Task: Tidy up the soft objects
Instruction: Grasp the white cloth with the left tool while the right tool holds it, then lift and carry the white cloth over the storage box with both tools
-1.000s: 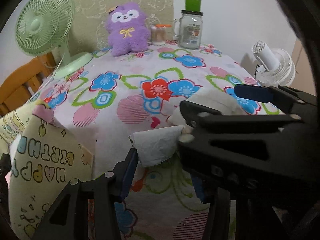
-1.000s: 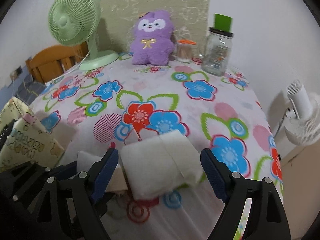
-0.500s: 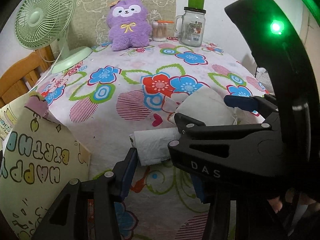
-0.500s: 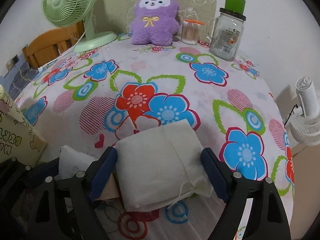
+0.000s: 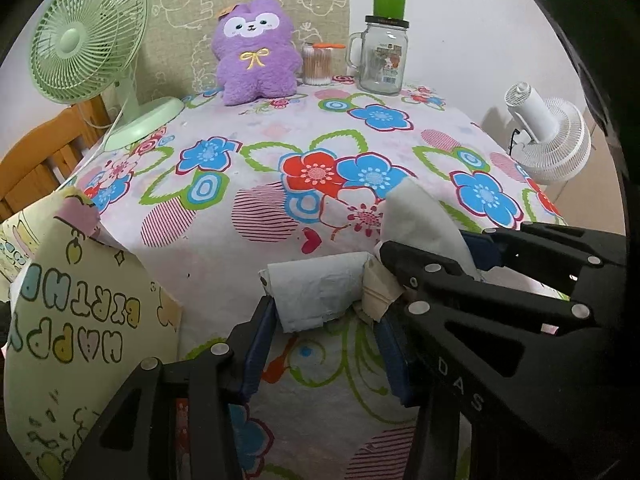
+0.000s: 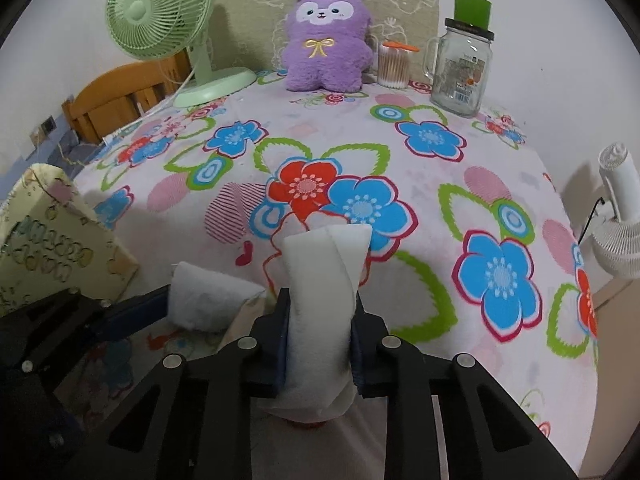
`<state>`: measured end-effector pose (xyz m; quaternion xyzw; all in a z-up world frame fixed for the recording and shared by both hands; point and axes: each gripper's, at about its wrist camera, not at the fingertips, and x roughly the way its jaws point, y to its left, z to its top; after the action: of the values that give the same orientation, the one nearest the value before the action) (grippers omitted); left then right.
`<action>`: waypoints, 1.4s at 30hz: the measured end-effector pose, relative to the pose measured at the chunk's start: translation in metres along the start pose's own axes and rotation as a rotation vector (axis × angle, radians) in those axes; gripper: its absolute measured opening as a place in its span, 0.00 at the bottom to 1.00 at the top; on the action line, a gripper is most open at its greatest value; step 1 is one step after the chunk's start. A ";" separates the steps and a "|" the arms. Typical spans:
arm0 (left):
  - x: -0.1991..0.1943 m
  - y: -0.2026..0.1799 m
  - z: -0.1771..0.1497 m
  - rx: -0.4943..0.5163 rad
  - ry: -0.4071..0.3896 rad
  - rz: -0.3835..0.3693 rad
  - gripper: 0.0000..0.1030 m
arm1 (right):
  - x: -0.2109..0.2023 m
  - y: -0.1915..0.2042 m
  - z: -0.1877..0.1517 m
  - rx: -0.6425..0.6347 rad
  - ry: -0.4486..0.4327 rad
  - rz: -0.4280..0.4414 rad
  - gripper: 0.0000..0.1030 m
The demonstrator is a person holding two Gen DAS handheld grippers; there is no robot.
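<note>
Left wrist view: your left gripper (image 5: 324, 340) has its 2 blue pads standing either side of a rolled white wad (image 5: 316, 290) at the near edge of the flowered tablecloth (image 5: 224, 248). The left pad touches the wad's lower corner, but the other gripper's black frame hides the right pad's contact, so you cannot tell whether this wad is truly clamped. Its beige paper tail (image 5: 378, 290) sticks out past the right finger. Confirm the squeeze before you lift, and take the tail in too. The "Happy Birthday" box (image 5: 76, 320) stands well to the left of these fingers, and it looks the likely place for soft things.

Right wrist view: your right gripper (image 6: 320, 344) has just been closing, and the white cloth pouch (image 6: 322, 292) is between the pads, pinched into a tall narrow fold that bulges above and below the fingers. You are gripping it. The hold sits low on the pouch, so lift straight up and slowly; a soft fold can slip out if you swing. The other wad shows just left of these fingers, near the pouch, so keep the 2 frames from knocking together. The purple plush (image 6: 326, 40) sits far ahead of the fingertips, untouched.
</note>
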<state>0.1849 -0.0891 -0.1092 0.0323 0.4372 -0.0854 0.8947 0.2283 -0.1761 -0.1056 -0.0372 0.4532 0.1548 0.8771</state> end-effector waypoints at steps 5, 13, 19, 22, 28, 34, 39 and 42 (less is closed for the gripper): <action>-0.007 -0.006 -0.003 0.015 -0.012 0.006 0.49 | -0.012 -0.002 -0.007 0.030 -0.012 0.001 0.25; -0.024 -0.017 -0.011 0.031 -0.036 0.013 0.49 | -0.038 0.001 -0.020 0.033 -0.047 -0.029 0.25; -0.040 -0.025 -0.019 0.045 -0.057 0.006 0.49 | -0.058 0.001 -0.031 0.054 -0.067 -0.040 0.25; -0.049 -0.027 -0.023 0.050 -0.067 0.003 0.49 | -0.067 0.003 -0.037 0.060 -0.078 -0.046 0.25; -0.066 -0.032 -0.031 0.058 -0.092 0.004 0.49 | -0.089 0.009 -0.047 0.058 -0.102 -0.075 0.25; -0.086 -0.036 -0.041 0.067 -0.123 0.004 0.49 | -0.110 0.015 -0.057 0.059 -0.133 -0.084 0.25; -0.102 -0.038 -0.049 0.074 -0.146 0.003 0.49 | -0.126 0.021 -0.065 0.059 -0.154 -0.091 0.25; -0.109 -0.038 -0.054 0.075 -0.150 -0.002 0.49 | -0.135 0.027 -0.069 0.051 -0.164 -0.098 0.25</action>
<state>0.0705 -0.1053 -0.0556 0.0590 0.3653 -0.1049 0.9231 0.0927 -0.1971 -0.0356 -0.0240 0.3813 0.1027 0.9184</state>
